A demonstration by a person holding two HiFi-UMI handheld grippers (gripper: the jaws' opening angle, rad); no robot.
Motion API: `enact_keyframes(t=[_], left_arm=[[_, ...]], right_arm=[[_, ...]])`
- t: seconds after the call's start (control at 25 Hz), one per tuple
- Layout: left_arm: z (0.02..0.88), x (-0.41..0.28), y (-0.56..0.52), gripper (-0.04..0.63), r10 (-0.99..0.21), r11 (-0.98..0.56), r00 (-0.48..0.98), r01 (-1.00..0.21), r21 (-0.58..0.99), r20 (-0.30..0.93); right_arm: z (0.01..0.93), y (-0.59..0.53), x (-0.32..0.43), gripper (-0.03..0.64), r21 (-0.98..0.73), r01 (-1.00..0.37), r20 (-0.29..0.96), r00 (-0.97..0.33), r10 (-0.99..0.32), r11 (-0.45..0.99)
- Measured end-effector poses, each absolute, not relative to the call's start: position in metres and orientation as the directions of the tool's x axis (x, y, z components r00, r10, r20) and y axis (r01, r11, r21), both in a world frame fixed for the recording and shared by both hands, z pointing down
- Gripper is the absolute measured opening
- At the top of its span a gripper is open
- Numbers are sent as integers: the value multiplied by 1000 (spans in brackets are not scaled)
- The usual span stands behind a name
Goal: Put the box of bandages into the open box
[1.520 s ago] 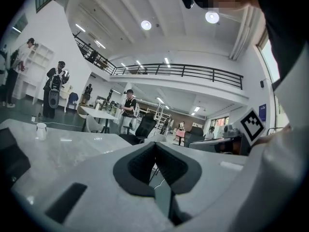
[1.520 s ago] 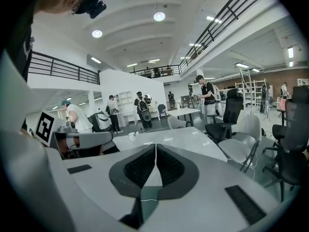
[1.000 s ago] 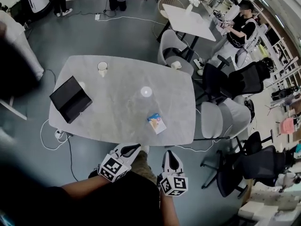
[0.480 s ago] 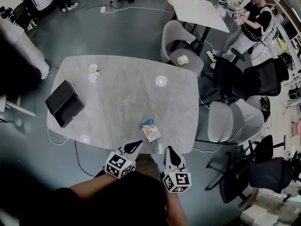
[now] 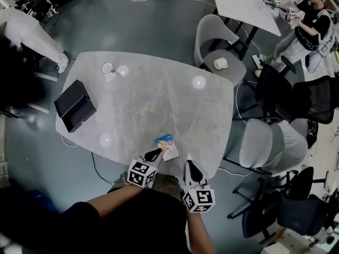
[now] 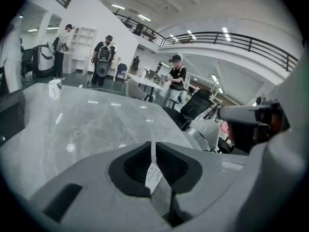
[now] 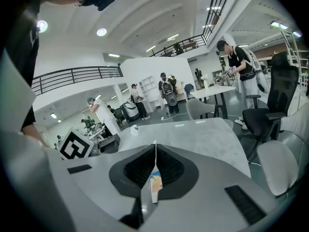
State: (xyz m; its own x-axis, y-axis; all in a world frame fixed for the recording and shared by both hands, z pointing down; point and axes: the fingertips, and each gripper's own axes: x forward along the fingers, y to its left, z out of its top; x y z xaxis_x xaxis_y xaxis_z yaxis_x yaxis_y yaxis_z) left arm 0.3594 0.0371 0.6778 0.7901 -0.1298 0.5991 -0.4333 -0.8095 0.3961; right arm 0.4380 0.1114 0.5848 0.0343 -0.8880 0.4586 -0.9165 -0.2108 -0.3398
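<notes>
The box of bandages [image 5: 167, 144], small with white, blue and orange print, lies flat near the front edge of the grey marble table [image 5: 153, 97]. The open black box [image 5: 74, 106] stands at the table's left end, also at the left edge [image 6: 9, 117] of the left gripper view. My left gripper [image 5: 155, 155] is shut and empty, its tip right at the bandage box's near left corner; I cannot tell if they touch. My right gripper [image 5: 189, 165] is shut and empty, just off the table's front edge, to the right of the bandage box. Both jaw seams [image 6: 153, 146] [image 7: 155, 146] are closed.
A white cup [image 5: 108, 67] stands at the table's far left. Grey chairs [image 5: 214, 41] [image 5: 259, 142] and black office chairs [image 5: 318, 97] crowd the right side. A second table [image 5: 246, 4] with a seated person stands at the far right. Cables trail off the table's left corner.
Both grippers have come forward from below the table's front edge. The left tip now reaches the bandage box. The head view has shifted, so the table sits further right.
</notes>
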Motion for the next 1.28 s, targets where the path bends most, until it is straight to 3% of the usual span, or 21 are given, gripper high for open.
enact_keyframes(t=[0.12,0.4,0.52,0.84,1.28], left_arm=[[701,366,32,53,-154,-758,748,-509,408,646],[760,378,24,295,-181,-548,623,-707,448,761],[788,370,25,364,-157,-447,550,-780,438,820],[821,388,27,408,-119,-340,508,-828,445,853],[835,375,22,433,-186,-331,370,-896,296,910]], right_arm=[[587,106,452,12,-346,-920,456,8,-890,-185],[610,96,480,12,-388,-908,475,-48,-879,-160],[614,92,484,12,-395,-907,484,-69,-873,-147],[621,84,506,12,-427,-893,480,-92,-872,-141],[622,78,510,12,-496,-865,412,-166,-896,-69]])
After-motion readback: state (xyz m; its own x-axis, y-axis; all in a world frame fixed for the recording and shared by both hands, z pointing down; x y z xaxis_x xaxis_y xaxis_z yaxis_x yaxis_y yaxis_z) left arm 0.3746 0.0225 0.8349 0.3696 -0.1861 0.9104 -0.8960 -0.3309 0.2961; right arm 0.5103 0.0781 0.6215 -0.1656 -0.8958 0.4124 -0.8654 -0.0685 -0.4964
